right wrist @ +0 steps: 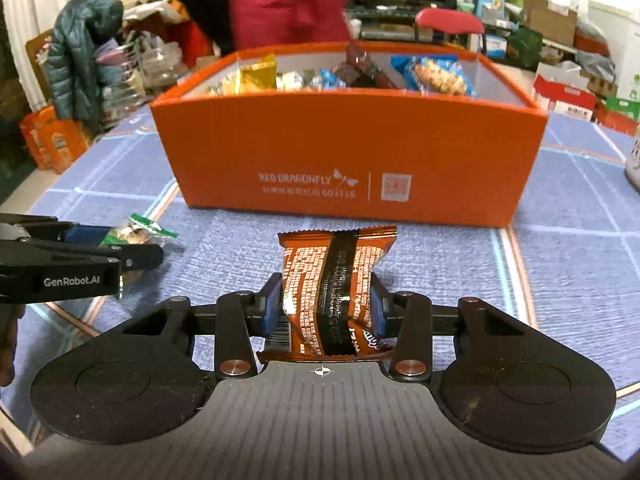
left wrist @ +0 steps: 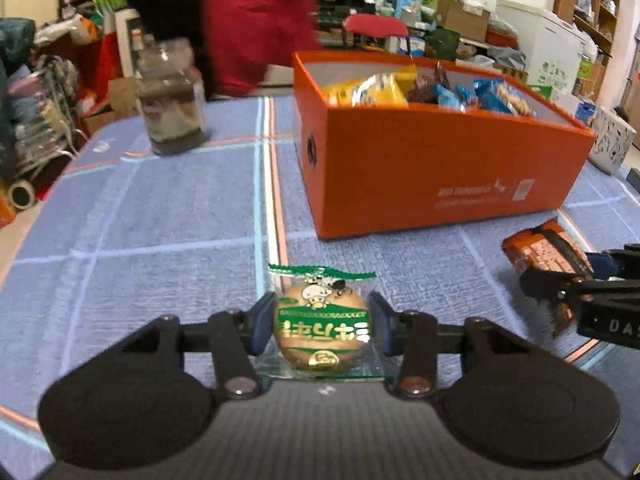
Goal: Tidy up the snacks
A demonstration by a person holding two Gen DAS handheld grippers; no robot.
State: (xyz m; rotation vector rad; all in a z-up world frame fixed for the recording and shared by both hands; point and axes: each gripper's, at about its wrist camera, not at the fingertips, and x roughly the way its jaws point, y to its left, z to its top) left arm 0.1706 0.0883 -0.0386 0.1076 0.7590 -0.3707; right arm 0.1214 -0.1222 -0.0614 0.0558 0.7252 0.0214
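**Ann:** Jaws of the left gripper (left wrist: 320,322) clenched on a round cake in a clear wrapper with green print (left wrist: 322,320), blue pads (left wrist: 262,322) pressing it from either side.

**Ben:** And the right gripper (right wrist: 326,306)?

**Ann:** Same story: its jaws are clamped on a brown snack packet (right wrist: 332,292), seam side up, barcode end tucked back toward the palm. The packet sticks out well past the jaw tips.

**Ben:** Where's the box?

**Ann:** Orange cardboard box (right wrist: 348,152) dead ahead of the right jaws, standing open-topped on the blue checked worktop (right wrist: 224,240). From the left jaws it sits ahead and off to the right. Wrapped snacks (right wrist: 436,76) are piled inside it, yellow, blue and dark packets among them.

**Ben:** Can each gripper see the other?

**Ann:** Yes. In the right wrist view the left gripper comes in from the left of the jaws, green wrapper poking out of its tip. In the left wrist view the right gripper enters from the right with the brown packet in its grip.

**Ben:** Anything else on the worktop?

**Ann:** A clear jar with dark contents (left wrist: 172,100), far ahead and left of the left jaws, blurred. Beyond the box stands a person in a red coat (left wrist: 256,20).
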